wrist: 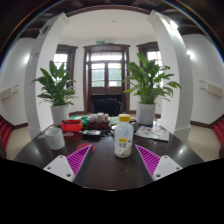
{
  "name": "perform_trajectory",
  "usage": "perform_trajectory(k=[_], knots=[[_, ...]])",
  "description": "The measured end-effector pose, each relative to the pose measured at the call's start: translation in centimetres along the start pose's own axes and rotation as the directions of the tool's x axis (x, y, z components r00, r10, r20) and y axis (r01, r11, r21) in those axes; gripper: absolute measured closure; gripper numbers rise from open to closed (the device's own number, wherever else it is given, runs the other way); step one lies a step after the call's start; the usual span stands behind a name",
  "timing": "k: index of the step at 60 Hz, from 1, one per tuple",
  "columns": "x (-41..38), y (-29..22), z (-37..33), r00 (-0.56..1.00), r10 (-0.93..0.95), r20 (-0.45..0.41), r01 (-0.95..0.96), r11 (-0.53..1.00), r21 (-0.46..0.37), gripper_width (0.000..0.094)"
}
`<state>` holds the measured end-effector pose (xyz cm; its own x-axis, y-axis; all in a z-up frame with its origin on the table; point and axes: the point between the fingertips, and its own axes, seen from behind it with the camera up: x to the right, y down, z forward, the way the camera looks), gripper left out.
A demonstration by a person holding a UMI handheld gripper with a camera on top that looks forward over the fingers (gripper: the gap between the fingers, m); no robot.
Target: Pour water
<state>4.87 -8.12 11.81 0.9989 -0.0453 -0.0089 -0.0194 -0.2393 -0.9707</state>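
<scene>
We look forward along the gripper (112,160), whose two fingers (78,158) stand wide apart, their pink pads angled inward and gripping nothing; just ahead of them, on the centre line, a small clear bottle (123,138) with a white cap and a printed label stands upright on the dark table (105,170); it is near the fingertips but not between them. To the left of the fingers sits a white mug (55,138), a likely receiver for the water, though we cannot say so firmly; beyond lie red and dark items (85,125) too small to identify, papers (152,132) to the right, and two potted plants (55,90) flanking a door. We judge the bottle to be light, thin-walled plastic, smooth and somewhat yielding, so a hard squeeze could dent it or force water out; we would take it at mid-height, across the label, below the shoulder. The gripper is held roughly level, low over the table, aimed squarely at the bottle; the holding hand is out of view.
</scene>
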Motion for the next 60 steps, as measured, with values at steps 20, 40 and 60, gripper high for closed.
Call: perform_trajectory(k=[20, 40, 60], knots=[[-2.0, -4.1, 6.2, 0.999, -0.032, -0.004, 0.032, 0.999, 0.016, 0.0076], [-3.1, -6.1, 13.8, 0.998, -0.048, -0.035, 0.047, 0.999, -0.020, 0.0364], [-3.4, -7.9, 17.9, 0.987, -0.157, -0.041, 0.156, 0.987, -0.020, 0.0528]])
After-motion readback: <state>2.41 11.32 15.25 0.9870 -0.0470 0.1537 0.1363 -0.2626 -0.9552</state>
